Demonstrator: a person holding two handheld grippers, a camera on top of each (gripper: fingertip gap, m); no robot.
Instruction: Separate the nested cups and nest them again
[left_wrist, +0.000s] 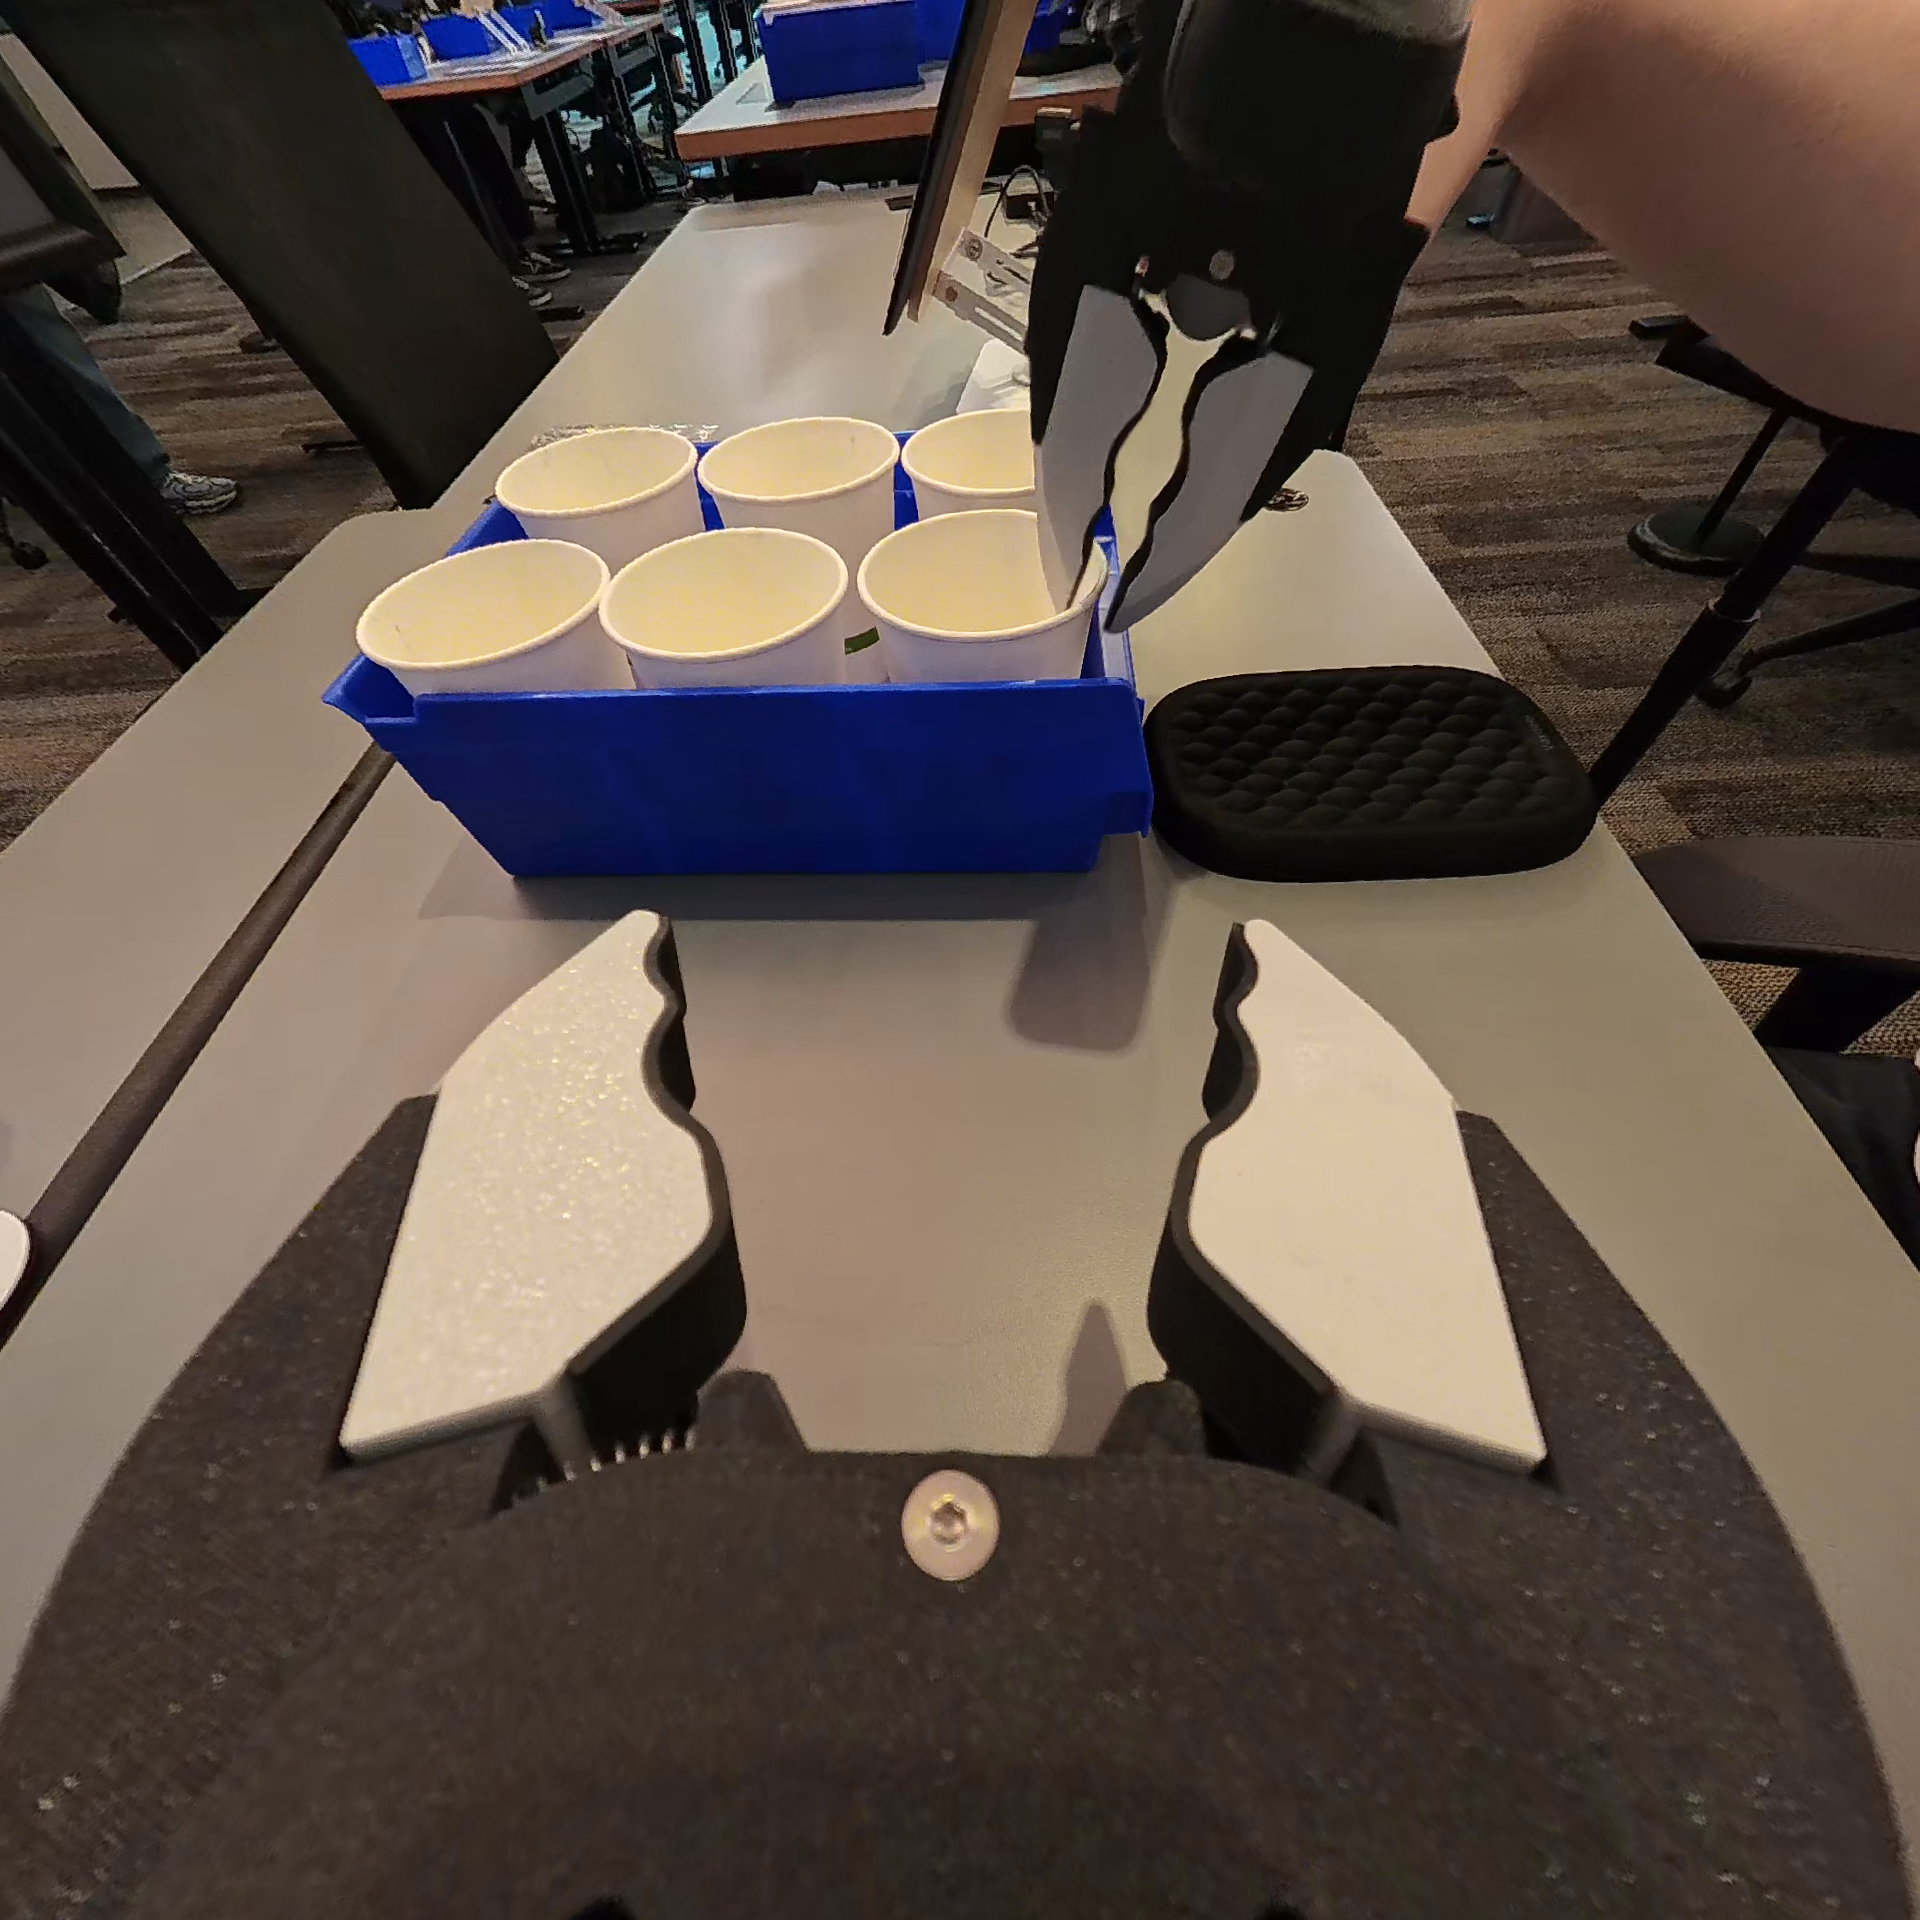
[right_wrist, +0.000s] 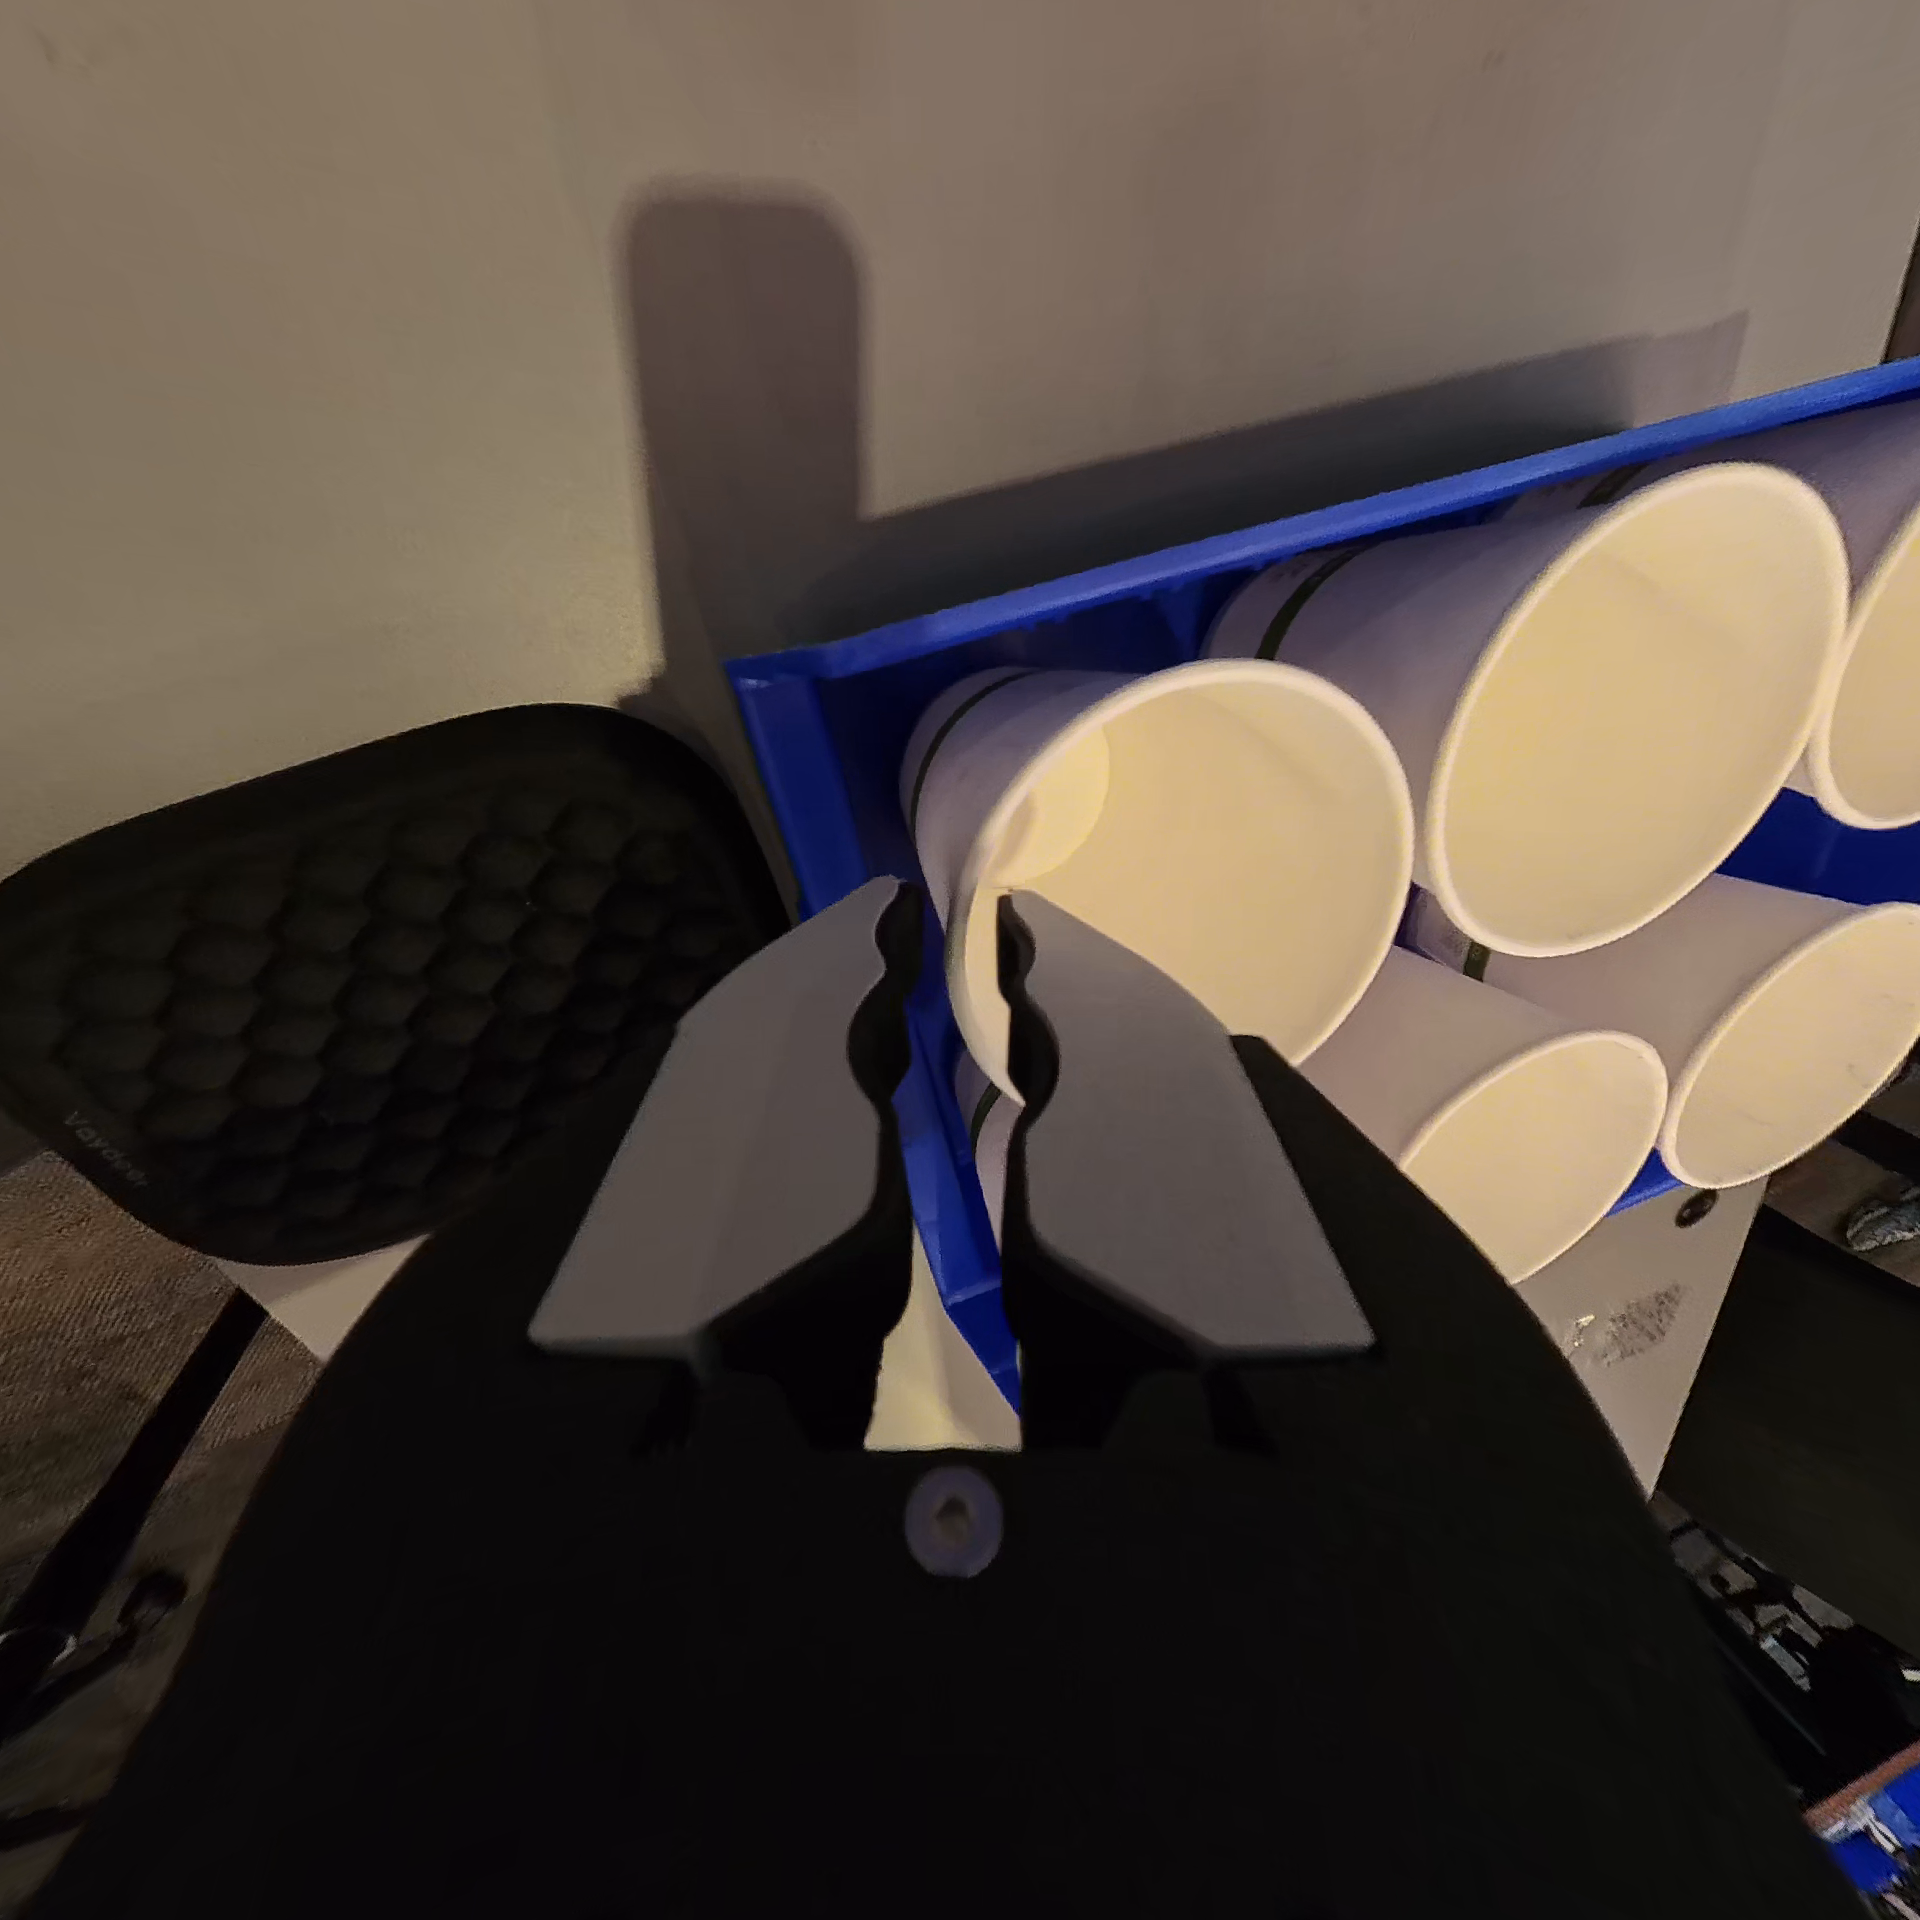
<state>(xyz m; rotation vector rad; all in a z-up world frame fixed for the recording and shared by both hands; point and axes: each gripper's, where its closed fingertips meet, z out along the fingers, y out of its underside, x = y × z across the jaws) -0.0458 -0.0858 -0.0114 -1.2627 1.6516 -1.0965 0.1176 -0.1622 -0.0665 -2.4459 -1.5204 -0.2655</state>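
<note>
Cups in a blue bin (left_wrist: 769, 769) lie ahead of the left gripper (left_wrist: 951, 971), which is held open and empty over the grey table (left_wrist: 935, 1195). Farther on, the corner cup (left_wrist: 977, 597) is pinched at its wall by the right gripper (right_wrist: 956, 904), probably to lift it free. Lettering is borne by a black pad (right_wrist: 343, 977) beside the bin.
</note>
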